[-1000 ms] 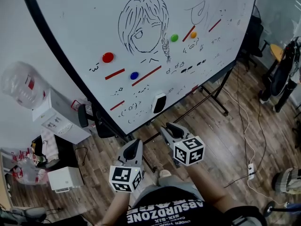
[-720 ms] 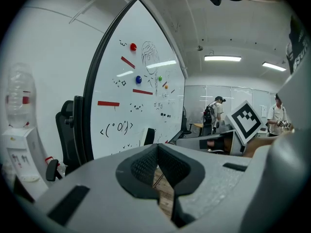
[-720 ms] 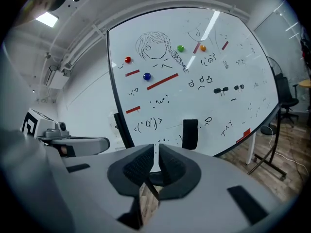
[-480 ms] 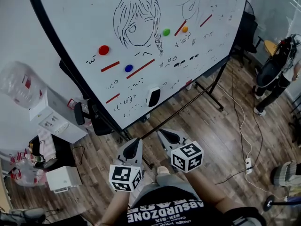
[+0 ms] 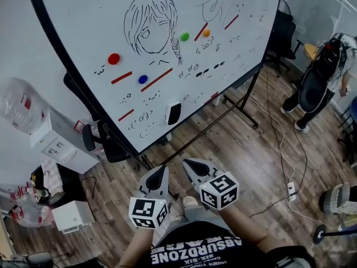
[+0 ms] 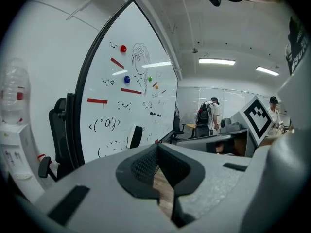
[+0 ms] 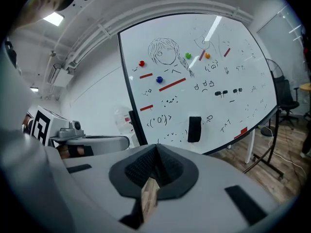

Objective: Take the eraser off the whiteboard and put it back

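The black eraser [image 5: 174, 113] sticks upright low on the tilted whiteboard [image 5: 167, 43], under the sketch of a girl's head. It also shows in the left gripper view [image 6: 135, 136] and the right gripper view [image 7: 194, 129]. Both grippers hang side by side in front of the board's lower edge, well short of the eraser. My left gripper [image 5: 162, 170] [image 6: 158, 147] has its jaws together, empty. My right gripper [image 5: 186, 163] [image 7: 156, 147] is also shut; its jaws have just closed with nothing between them.
Coloured magnets and red strips dot the board. Its metal stand [image 5: 245, 102] reaches across the wooden floor. A water dispenser [image 5: 53, 141] and a black chair [image 5: 92, 135] stand at the left. A person with a backpack [image 5: 318, 82] stands at the right. Cables and a power strip [image 5: 290, 190] lie nearby.
The board and eraser have slid up and left in the head view and look smaller, so both grippers are farther from them. The right jaws have closed. The person at the right came into view.
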